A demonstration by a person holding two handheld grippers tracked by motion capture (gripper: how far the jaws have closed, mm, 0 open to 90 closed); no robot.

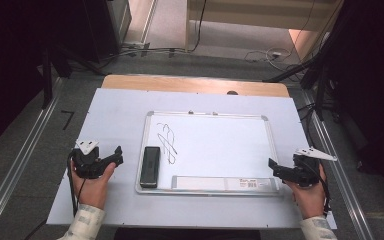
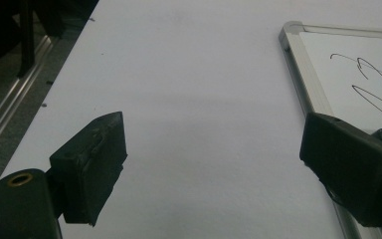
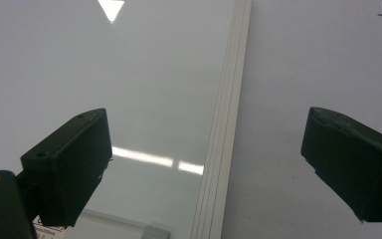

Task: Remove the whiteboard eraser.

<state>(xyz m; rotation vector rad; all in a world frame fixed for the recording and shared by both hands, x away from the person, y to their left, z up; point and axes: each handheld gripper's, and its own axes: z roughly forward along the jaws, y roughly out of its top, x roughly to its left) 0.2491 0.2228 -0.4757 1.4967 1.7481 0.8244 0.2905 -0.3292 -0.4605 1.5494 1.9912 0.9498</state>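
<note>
- Whiteboard lies flat at the centre of the table, long side across, with a black scribble in its left part at about 9 o'clock from its middle.
- Eraser, black and oblong, rests on the whiteboard's lower-left area, at 6 o'clock from the scribble and just beside it. I judge it is parked there so that either claw can pick it up for wiping.
- A pale tray strip with a small label runs along the whiteboard's bottom edge, at 3 o'clock from the eraser.
- Left gripper hovers off the whiteboard at 9 o'clock from the eraser, near but not touching it. In the left gripper view its jaws stand wide apart with bare sheet between them: released, holding nothing.
- Right gripper hangs at the whiteboard's lower-right corner, at 3 o'clock. In the right gripper view its jaws straddle the aluminium frame without touching it: released, empty.
- I read both claws as flanking the board in a ready pose, the left nearer the eraser.
- Surface: white sheet over a wooden tabletop, whose far edge shows at 12 o'clock.
- Room: grey floor, metal rails either side, cables at the far end, dark surroundings.
</note>
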